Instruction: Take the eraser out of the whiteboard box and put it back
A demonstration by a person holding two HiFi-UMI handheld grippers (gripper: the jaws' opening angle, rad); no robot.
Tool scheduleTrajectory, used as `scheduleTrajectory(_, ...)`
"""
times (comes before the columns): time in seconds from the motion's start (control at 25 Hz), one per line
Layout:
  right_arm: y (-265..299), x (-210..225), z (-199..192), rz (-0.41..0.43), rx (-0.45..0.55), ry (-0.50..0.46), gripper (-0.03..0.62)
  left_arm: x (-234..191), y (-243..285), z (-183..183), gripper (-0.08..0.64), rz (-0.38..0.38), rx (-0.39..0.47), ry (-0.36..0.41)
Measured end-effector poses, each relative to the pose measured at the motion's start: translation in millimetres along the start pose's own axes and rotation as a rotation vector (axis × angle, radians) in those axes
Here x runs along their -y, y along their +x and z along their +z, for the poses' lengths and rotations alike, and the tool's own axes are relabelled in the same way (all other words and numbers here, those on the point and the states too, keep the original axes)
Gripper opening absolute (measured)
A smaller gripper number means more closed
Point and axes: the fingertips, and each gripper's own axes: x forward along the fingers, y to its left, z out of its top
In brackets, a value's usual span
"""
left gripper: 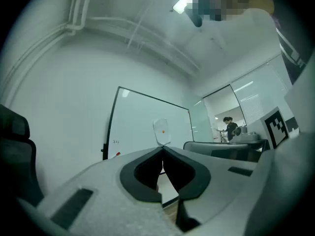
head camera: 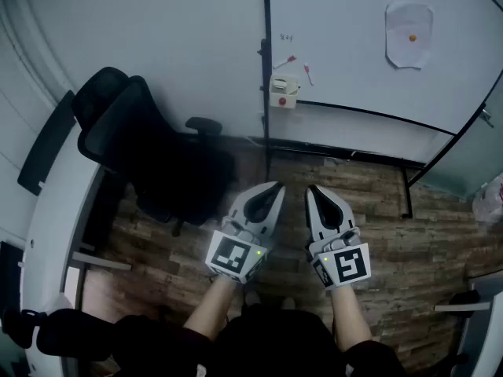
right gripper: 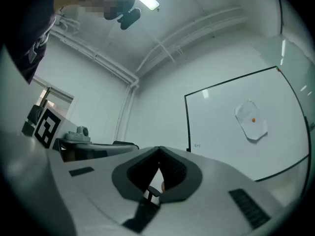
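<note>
Grey and white, the left gripper and the right gripper were held side by side. Their tips pointed at the whiteboard ahead. Each pair of jaws was pressed together with nothing between them, and neither gripper touched anything. The whiteboard box sat well ahead of both sets of tips, closer to the left gripper's line than to the right's. It was fixed at the board's left edge.

The step in hand appeared to be the approach to take the eraser out. To do it well, one gripper would likely need to move forward to the box with its jaws spread before arriving, wide enough to straddle the eraser. It would then close across the eraser's narrower sides and lift it straight out, so the box was not tugged off the board. The other gripper could hang back out of the way.

The box looked like a small, pale cream holder with a red spot on its front. At this range the eraser could not be told apart from the box; it was judged to be inside.
</note>
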Motion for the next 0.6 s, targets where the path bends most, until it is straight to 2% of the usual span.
scheduleTrajectory(0.6, 10, -15, -6, 0.013, -0.008, 0.026, 0.003, -12, -8, -4, 0.005, -0.008, -0.008, -0.023)
